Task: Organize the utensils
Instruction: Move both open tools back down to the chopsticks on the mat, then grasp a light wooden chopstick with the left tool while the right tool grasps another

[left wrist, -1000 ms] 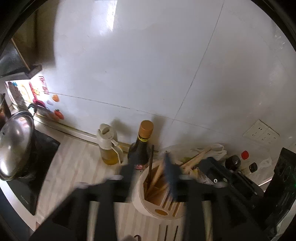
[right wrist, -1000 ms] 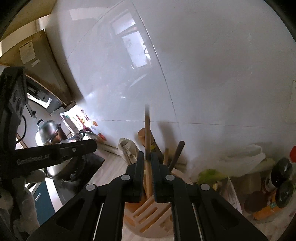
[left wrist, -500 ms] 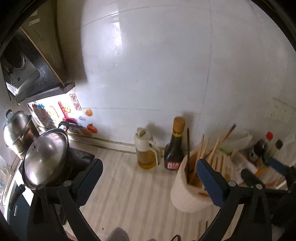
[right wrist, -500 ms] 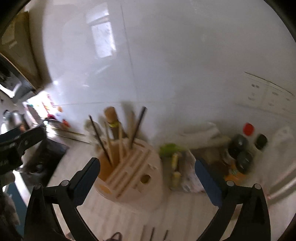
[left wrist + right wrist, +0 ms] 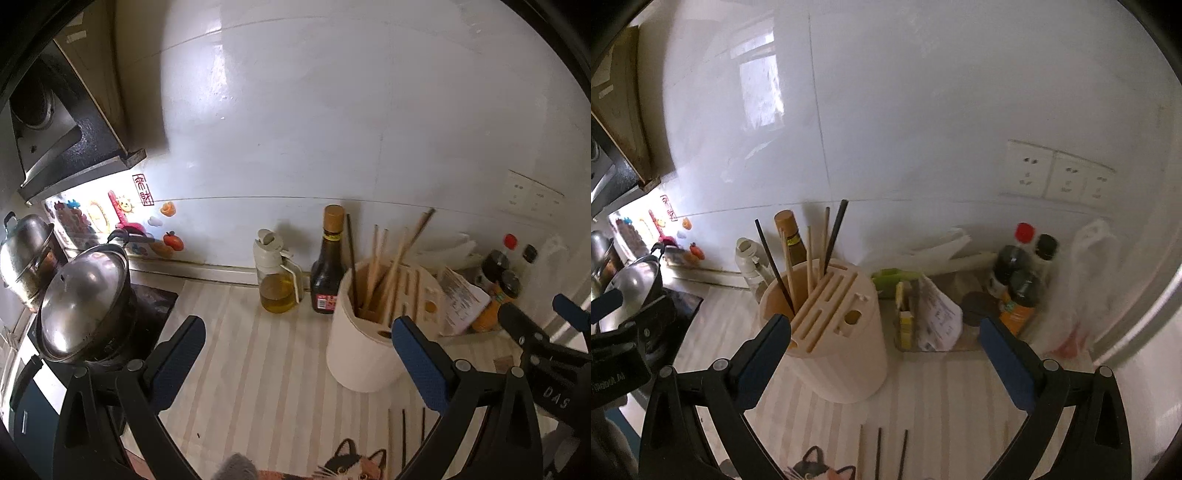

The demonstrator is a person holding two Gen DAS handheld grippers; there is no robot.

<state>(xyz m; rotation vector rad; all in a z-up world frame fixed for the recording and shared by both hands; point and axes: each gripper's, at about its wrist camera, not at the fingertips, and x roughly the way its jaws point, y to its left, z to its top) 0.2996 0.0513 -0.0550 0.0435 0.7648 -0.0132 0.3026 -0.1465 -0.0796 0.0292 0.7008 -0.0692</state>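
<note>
A cream round utensil holder [image 5: 364, 354] [image 5: 842, 347] stands on the striped counter with several wooden and dark chopsticks [image 5: 380, 269] [image 5: 809, 254] upright in it. Three loose chopsticks [image 5: 879, 456] [image 5: 404, 439] lie on the counter in front of it, near a cat-print mat. My left gripper [image 5: 295, 354] is open and empty, held above the counter to the holder's left. My right gripper [image 5: 882, 358] is open and empty, held above the holder's front. Each gripper shows at the edge of the other's view.
A dark sauce bottle [image 5: 328, 266] and an oil jar [image 5: 277, 277] stand by the wall behind the holder. Steel pots [image 5: 81, 299] sit on a black cooktop at left. Condiment bottles [image 5: 1019, 280], a paper packet [image 5: 938, 317] and a plastic bag [image 5: 1086, 280] crowd the right.
The right gripper was shut on a wooden chopstick above the holder; it has opened, and the chopstick now stands in the holder. Both grippers have pulled back and up from the holder.
</note>
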